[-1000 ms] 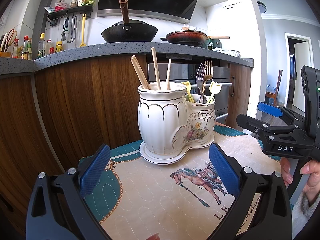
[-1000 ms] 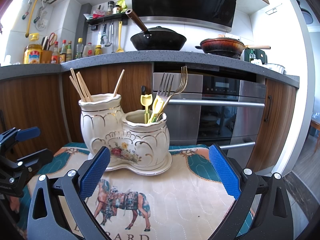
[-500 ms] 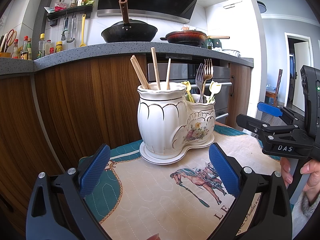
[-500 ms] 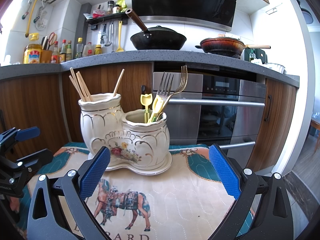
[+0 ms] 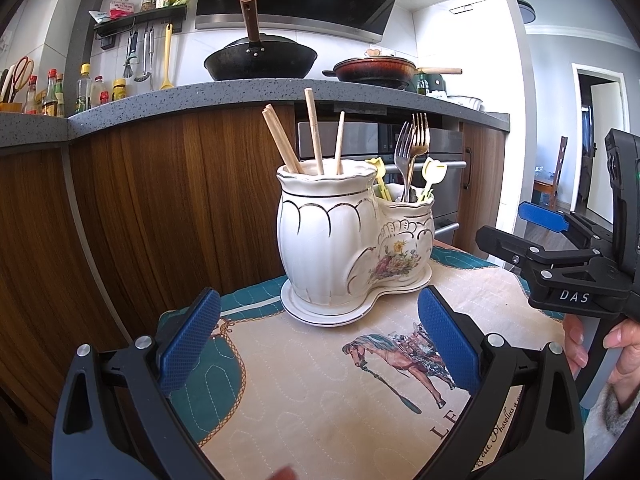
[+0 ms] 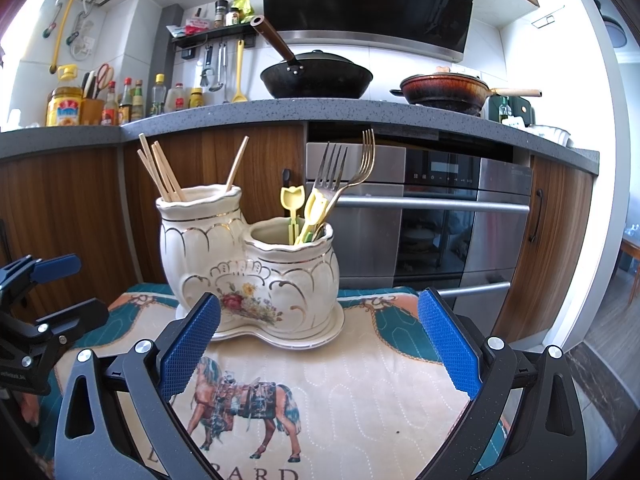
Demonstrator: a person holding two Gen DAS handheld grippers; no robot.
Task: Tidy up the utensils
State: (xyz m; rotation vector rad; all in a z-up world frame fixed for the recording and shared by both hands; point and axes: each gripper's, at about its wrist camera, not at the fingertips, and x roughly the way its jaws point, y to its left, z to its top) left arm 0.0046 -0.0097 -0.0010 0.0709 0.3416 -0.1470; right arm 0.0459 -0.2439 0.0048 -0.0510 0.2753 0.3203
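A white two-part ceramic utensil holder stands on its saucer on the horse-print cloth. Its taller pot holds several wooden chopsticks. The lower pot holds two metal forks and yellow plastic picks. My left gripper is open with nothing between its blue pads, a short way in front of the holder. My right gripper is also open and empty in front of the holder; it also appears at the right in the left wrist view.
Behind the small table runs a wooden cabinet front under a grey counter with a black wok, a red pan and bottles. A steel oven is at the right. A person's hand grips the right tool.
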